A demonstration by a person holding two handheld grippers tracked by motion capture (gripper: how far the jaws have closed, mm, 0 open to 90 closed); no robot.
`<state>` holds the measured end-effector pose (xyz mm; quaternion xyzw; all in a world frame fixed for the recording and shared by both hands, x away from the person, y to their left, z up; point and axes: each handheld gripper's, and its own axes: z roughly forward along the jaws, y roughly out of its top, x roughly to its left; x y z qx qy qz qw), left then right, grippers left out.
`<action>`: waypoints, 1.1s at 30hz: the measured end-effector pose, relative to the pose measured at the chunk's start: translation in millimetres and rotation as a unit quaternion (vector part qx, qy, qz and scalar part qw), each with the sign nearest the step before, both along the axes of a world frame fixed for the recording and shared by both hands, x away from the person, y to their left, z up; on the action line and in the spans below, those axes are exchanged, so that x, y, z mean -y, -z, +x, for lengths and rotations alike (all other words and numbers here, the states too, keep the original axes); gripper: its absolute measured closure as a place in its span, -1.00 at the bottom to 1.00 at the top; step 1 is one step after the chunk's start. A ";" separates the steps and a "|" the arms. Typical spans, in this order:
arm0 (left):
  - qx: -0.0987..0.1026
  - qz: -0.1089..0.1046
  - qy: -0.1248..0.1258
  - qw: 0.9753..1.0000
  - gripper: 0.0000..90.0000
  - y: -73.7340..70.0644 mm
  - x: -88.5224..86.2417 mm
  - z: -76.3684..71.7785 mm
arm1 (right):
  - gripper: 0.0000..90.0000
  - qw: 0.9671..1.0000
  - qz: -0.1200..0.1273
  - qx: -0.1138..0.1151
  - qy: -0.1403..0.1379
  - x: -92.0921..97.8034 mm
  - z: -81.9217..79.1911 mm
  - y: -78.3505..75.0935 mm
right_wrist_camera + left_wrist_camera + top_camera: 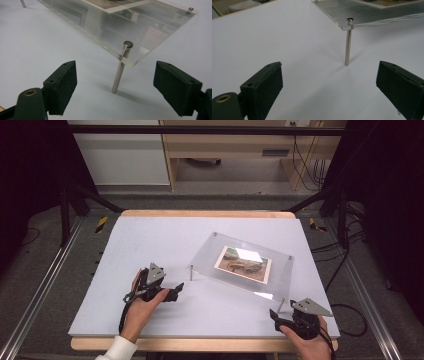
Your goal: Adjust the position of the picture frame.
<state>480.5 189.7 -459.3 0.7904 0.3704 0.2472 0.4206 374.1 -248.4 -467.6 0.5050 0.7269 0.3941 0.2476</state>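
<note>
A clear acrylic photo frame (280, 270) stands on thin metal legs on the white table (165, 235), with a printed photo (243, 263) sandwiched in its middle. My left gripper (176, 291) rests open by the frame's near-left corner. In the left gripper view the jaws of my left gripper (329, 72) stand wide apart, and the corner leg (347, 45) rises a little beyond them under the clear plate (367, 12). My right gripper (275, 315) is open at the near-right corner, and in the right gripper view its jaws (116, 68) flank that corner's leg (119, 75) without touching it.
The table's wooden front edge (200, 344) runs just below both hands. Black frame bars and cables (345, 250) line the right side, a metal rail (35, 300) lines the left. A wooden cabinet (225, 145) stands beyond the far edge.
</note>
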 end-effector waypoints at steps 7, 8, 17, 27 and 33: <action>-0.004 0.001 0.017 1.000 -0.85 -2.7 12.9 -3.1 | -0.38 1.000 0.021 0.003 0.013 2.2 -2.0 0.5; -0.003 0.005 0.020 1.000 -0.85 -2.7 15.4 -3.4 | -0.35 1.000 0.026 0.005 0.013 2.4 -1.2 0.3; -0.006 0.024 0.038 0.999 -0.85 3.1 30.5 -1.3 | -0.42 1.000 0.028 -0.006 0.008 -1.8 19.8 0.8; -0.013 0.011 0.028 0.999 -0.74 -0.9 28.8 -0.9 | -0.32 1.000 0.027 -0.009 0.001 -6.5 10.5 -1.1; -0.016 0.000 0.024 1.000 -0.59 -0.6 30.5 0.9 | -0.14 1.000 0.016 -0.020 0.015 -6.0 15.7 3.8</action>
